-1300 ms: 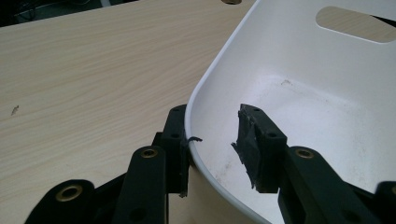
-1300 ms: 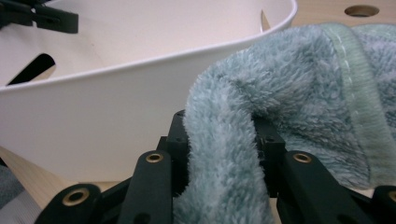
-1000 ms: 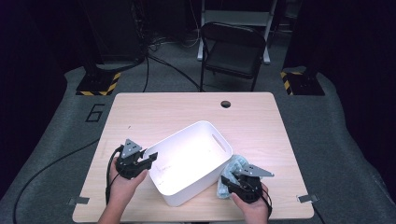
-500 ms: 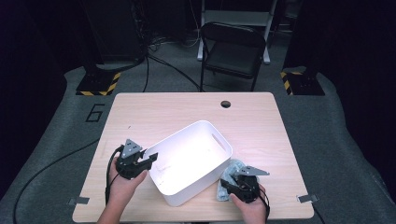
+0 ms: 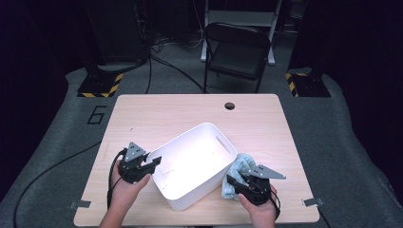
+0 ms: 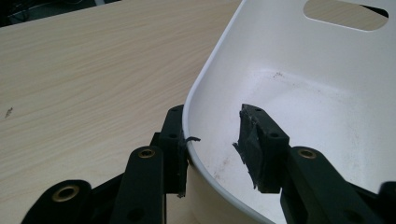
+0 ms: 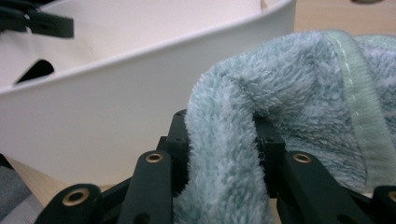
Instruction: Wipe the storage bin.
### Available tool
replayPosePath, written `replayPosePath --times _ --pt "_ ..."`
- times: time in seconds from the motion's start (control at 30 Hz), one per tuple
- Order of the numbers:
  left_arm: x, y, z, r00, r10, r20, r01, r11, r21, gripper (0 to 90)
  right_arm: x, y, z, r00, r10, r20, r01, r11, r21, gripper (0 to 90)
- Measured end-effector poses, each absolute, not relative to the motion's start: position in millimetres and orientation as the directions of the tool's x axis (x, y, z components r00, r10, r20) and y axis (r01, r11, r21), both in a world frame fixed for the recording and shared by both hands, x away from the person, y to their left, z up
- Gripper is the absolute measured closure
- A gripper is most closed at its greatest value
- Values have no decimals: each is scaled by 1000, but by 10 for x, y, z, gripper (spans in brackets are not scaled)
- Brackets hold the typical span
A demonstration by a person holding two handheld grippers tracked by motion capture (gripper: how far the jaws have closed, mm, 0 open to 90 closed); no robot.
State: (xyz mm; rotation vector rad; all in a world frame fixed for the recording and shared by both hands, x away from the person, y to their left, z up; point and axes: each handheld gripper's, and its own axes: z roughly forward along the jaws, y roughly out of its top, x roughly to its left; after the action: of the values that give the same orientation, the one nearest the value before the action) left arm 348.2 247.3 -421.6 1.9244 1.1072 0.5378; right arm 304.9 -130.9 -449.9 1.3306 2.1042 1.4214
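Observation:
A white plastic bin (image 5: 209, 127) stands slanted on the middle of the wooden table. My left gripper (image 5: 153, 164) straddles the rim of its left end. In the left gripper view the bin (image 6: 299, 60) has one jaw of that gripper (image 6: 212, 140) against its outer wall. The other jaw is inside, with a gap to the wall, so this gripper is open. A fluffy light-blue towel (image 5: 240, 164) lies bunched against the bin's right side. My right gripper (image 5: 231, 181) is shut on a fold of it. In the right gripper view the towel (image 7: 289, 88) is pinched in the gripper (image 7: 223, 135), beside the bin's wall (image 7: 116, 98).
The table (image 5: 157, 114) has a round cable hole (image 5: 230, 105) near its far edge. A black folding chair (image 5: 237, 52) stands behind the table. Cables run over the floor at left. The front edge is close under both hands.
The right gripper with the towel shifted slightly left toward the bin's corner, then came back out to the right and a little up. The left gripper and the bin stayed put.

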Motion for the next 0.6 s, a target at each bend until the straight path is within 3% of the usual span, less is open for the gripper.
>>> replayPosePath --times 0.27,0.6 --pt "3472 2459 -4214 521 852 -38 497 -267 826 628 3042 -1321 -4480 -549 803 233 511 101 854 663" --pt "3469 2456 -4215 518 854 -41 498 -262 827 626 3158 -1297 -4818 -520 809 275 609 125 783 664"
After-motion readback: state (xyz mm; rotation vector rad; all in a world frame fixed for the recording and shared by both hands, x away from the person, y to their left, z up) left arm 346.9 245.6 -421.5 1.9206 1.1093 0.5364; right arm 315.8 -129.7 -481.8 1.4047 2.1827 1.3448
